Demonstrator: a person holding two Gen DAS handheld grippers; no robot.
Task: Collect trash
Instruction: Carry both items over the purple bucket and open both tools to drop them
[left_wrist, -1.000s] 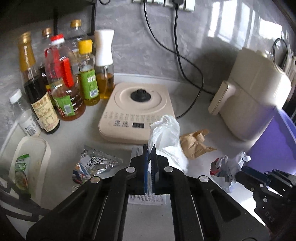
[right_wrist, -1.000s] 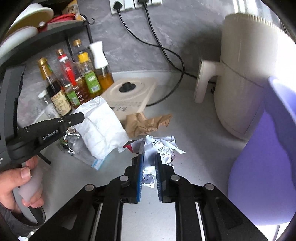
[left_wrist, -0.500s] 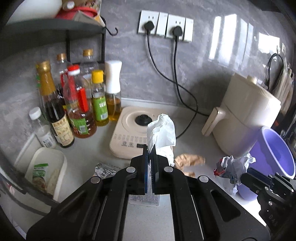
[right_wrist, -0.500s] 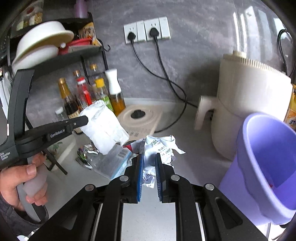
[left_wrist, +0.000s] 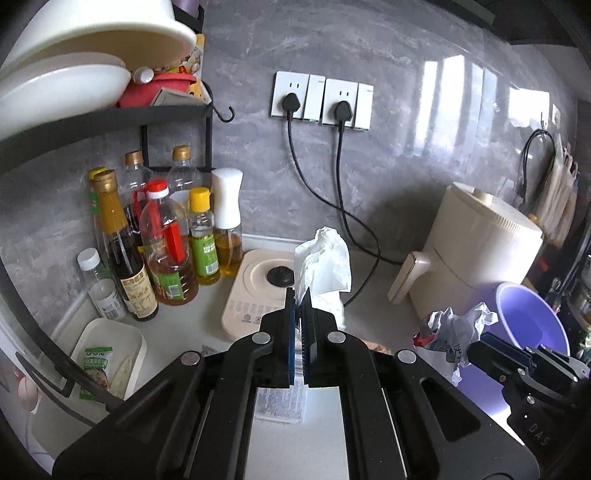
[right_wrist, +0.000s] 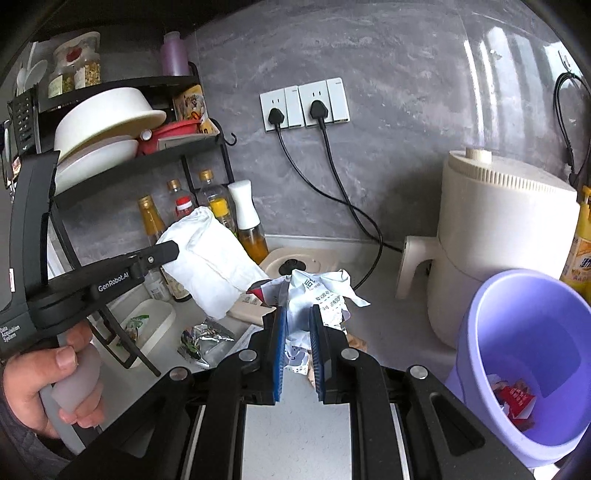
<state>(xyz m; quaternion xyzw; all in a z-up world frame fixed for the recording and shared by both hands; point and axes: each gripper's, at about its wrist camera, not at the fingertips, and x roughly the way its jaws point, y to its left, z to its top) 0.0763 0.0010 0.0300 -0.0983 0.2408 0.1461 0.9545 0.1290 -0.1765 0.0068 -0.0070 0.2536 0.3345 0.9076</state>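
Observation:
My left gripper is shut on a crumpled white tissue and holds it up above the counter. The right wrist view shows the same gripper, in a person's hand, with the tissue hanging from its tip. My right gripper is shut on a crumpled printed paper, also lifted. A purple bin stands to the right of it with red scraps inside. On the counter lie a silver foil wrapper, a brown paper scrap and a printed slip.
Several bottles stand at the back left under a black rack with bowls. A cream cooker sits in the middle and a cream appliance at the right. Two cords hang from the sockets. A white tray holds a green packet.
Both grippers have risen from the counter, each still shut on its trash. The views have tilted upward, and the purple bin now shows fully on the right.

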